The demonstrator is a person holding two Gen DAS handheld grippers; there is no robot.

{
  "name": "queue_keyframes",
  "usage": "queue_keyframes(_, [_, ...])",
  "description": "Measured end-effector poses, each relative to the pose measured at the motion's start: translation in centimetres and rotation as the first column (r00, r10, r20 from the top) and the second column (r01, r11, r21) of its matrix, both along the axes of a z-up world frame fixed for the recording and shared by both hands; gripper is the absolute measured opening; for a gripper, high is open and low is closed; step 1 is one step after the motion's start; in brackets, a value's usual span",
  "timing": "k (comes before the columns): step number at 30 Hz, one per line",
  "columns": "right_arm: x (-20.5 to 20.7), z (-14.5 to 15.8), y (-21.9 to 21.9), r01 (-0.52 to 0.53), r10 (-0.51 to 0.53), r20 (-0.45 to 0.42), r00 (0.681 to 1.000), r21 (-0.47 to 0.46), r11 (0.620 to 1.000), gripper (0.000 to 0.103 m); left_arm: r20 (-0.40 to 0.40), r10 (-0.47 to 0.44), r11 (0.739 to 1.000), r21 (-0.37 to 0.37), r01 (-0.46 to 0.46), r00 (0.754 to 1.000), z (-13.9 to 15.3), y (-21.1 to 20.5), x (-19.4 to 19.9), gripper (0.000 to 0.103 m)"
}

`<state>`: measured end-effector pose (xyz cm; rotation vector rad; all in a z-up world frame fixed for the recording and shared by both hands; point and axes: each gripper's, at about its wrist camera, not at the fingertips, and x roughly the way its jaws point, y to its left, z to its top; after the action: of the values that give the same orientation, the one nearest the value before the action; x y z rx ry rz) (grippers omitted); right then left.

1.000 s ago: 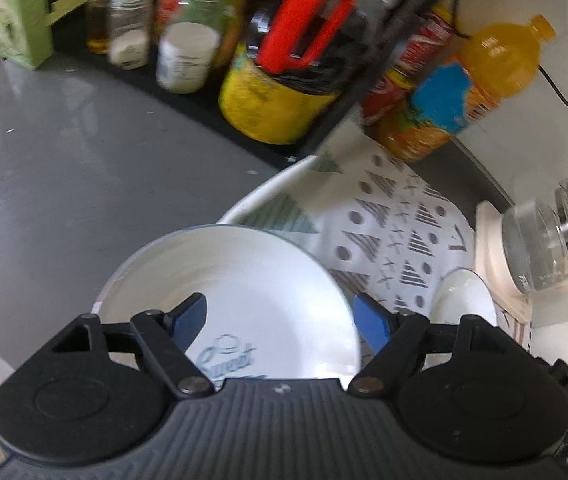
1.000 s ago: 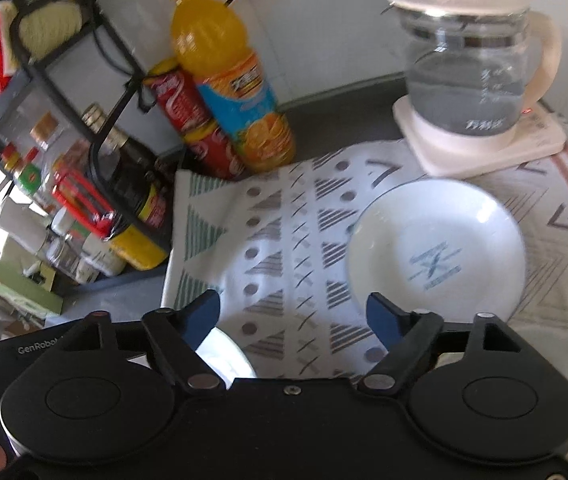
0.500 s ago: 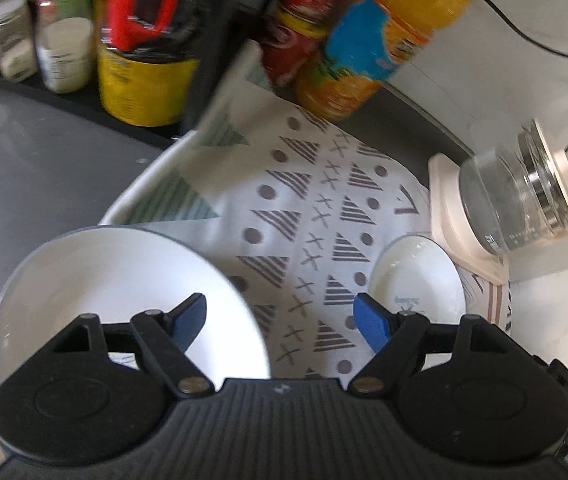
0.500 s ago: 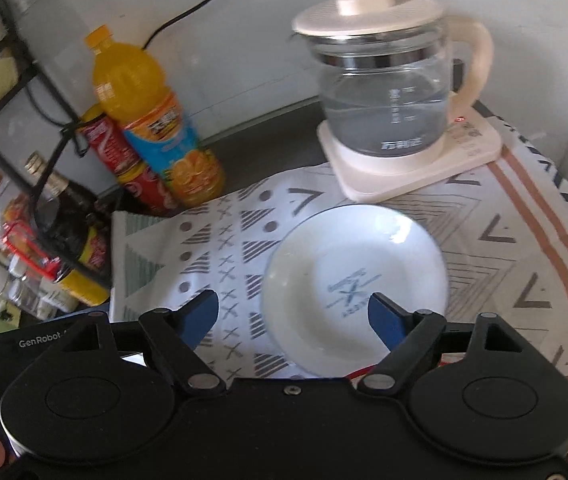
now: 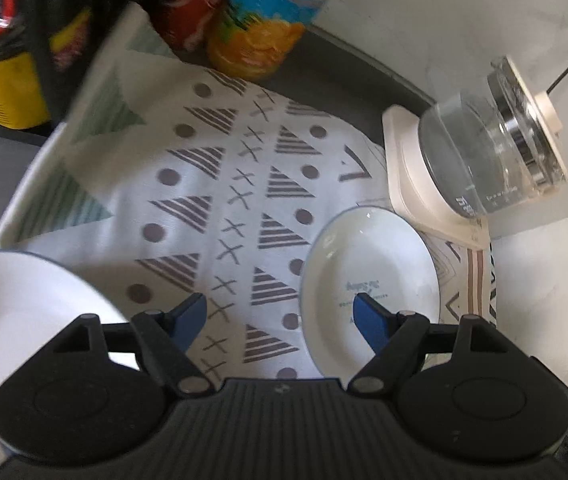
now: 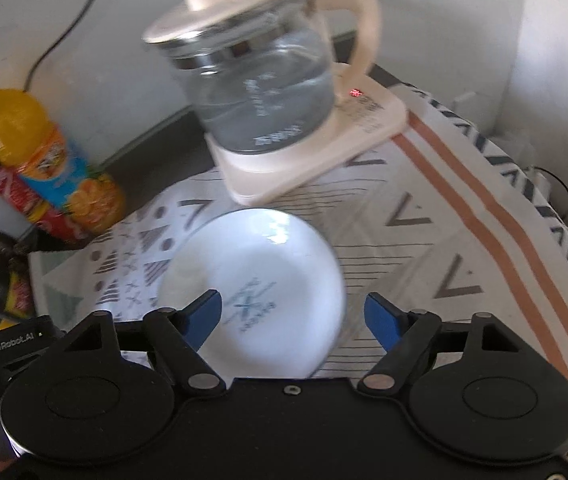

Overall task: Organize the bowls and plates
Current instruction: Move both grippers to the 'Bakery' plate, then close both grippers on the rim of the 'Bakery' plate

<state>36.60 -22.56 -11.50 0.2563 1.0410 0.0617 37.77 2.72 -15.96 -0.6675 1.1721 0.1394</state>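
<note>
A small white plate with blue print [image 5: 372,272] [image 6: 256,280] lies on the patterned cloth [image 5: 212,200] [image 6: 424,240] in front of the kettle. A larger white plate [image 5: 24,312] lies at the cloth's left end, partly behind my left gripper's body. My left gripper [image 5: 280,316] is open above the cloth, between the two plates, its right finger over the small plate. My right gripper [image 6: 294,314] hovers over the small plate's near right edge; its jaws are closing a little, still wide apart and pressing on nothing. The left gripper's body [image 6: 8,350] shows at lower left in the right wrist view.
A glass kettle on a cream base [image 5: 488,152] [image 6: 260,80] stands behind the small plate. An orange drink bottle [image 5: 272,12] [image 6: 44,152] and a red can [image 5: 188,4] stand at the back left, beside a black rack with bottles [image 5: 8,60]. White walls close the back and right.
Both grippers have swept right along the counter. The big plate has slid to the left edge of the left wrist view; the small plate is now under the right gripper.
</note>
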Motion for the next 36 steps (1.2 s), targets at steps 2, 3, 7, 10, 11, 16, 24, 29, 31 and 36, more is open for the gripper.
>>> queue_keyframes(2, [0.4,-0.5,-0.7,0.022,-0.022,-0.019,1.000,-0.002,1.000,0.074,-0.005,-0.014,1.000,-0.010,0.014,1.000,-0.5,-0.5,0.5,0.078])
queue_keyframes(3, [0.6,-0.8,-1.1,0.037,-0.037,-0.033,0.999,-0.002,0.999,0.074,-0.009,-0.024,1.000,-0.014,0.024,1.000,-0.8,-0.8,0.8,0.078])
queue_keyframes(7, [1.2,-2.0,-2.1,0.079,-0.079,-0.071,0.994,-0.002,0.997,0.067,-0.031,-0.050,0.998,-0.037,0.048,0.998,-2.0,-1.7,1.7,0.076])
queue_keyframes(10, [1.6,-2.8,-2.5,0.086,-0.086,-0.098,0.991,-0.006,0.996,0.060,-0.046,-0.062,0.997,-0.043,0.060,0.997,-2.8,-2.2,2.2,0.072])
queue_keyframes(11, [1.7,-3.0,-2.6,0.089,-0.089,-0.107,0.990,-0.004,0.996,0.058,-0.052,-0.065,0.997,-0.049,0.062,0.997,-3.1,-2.3,2.4,0.070])
queue_keyframes(16, [2.4,-4.1,-3.3,0.117,-0.113,-0.148,0.983,0.016,0.993,0.046,-0.070,-0.067,0.996,-0.070,0.062,0.995,-4.1,-3.0,2.8,0.058])
queue_keyframes(24, [3.6,-5.3,-4.0,0.138,-0.125,-0.206,0.971,0.050,0.989,0.029,-0.103,-0.057,0.994,-0.099,0.047,0.993,-5.5,-3.4,3.6,0.034])
queue_keyframes(29, [4.6,-5.7,-4.0,0.133,-0.113,-0.228,0.967,0.075,0.988,0.025,-0.124,-0.055,0.993,-0.113,0.041,0.991,-6.2,-3.6,3.9,0.025])
queue_keyframes(31, [5.0,-6.0,-4.0,0.130,-0.106,-0.247,0.963,0.082,0.988,0.025,-0.121,-0.057,0.992,-0.115,0.043,0.991,-6.3,-3.7,4.0,0.024])
queue_keyframes(36, [5.9,-6.6,-3.6,0.118,-0.083,-0.280,0.956,0.110,0.987,0.022,-0.124,-0.039,0.992,-0.123,0.024,0.991,-6.4,-3.6,4.1,0.022])
